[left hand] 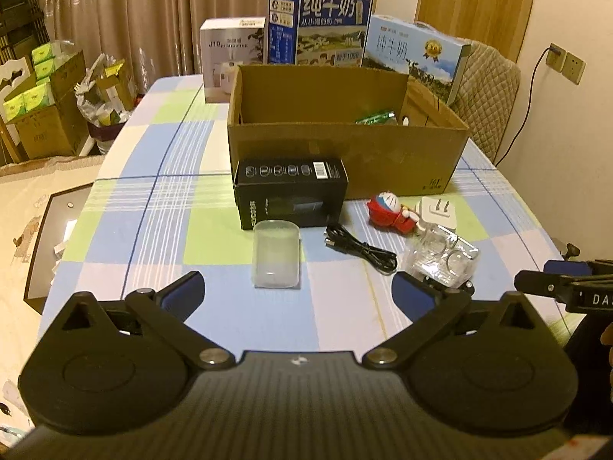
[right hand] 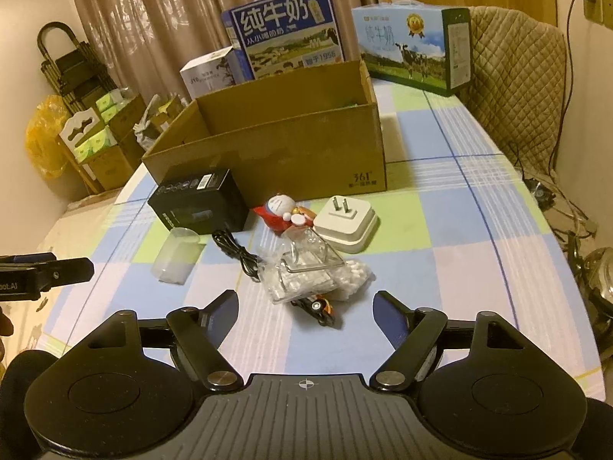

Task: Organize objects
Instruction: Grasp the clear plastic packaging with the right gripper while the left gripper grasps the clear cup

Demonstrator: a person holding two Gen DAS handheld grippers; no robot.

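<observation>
While both tools hang over the near side of the table [left hand: 161, 230], the left hand-held gripper [left hand: 299, 291] is spread wide, nothing between its fingers, with the frosted plastic cup [left hand: 276, 253] lying just ahead. Right hand-held gripper [right hand: 306, 306] also spread, empty, a small toy car [right hand: 320, 308] and clear bag of white pieces [right hand: 322, 278] just in front. Black cable [left hand: 362, 249], black box [left hand: 291, 197], red figurine [right hand: 285, 212] and white plug [right hand: 346, 218] crowd the cardboard box [left hand: 345, 153] front wall. Open tablecloth left of cup and right of plug.
</observation>
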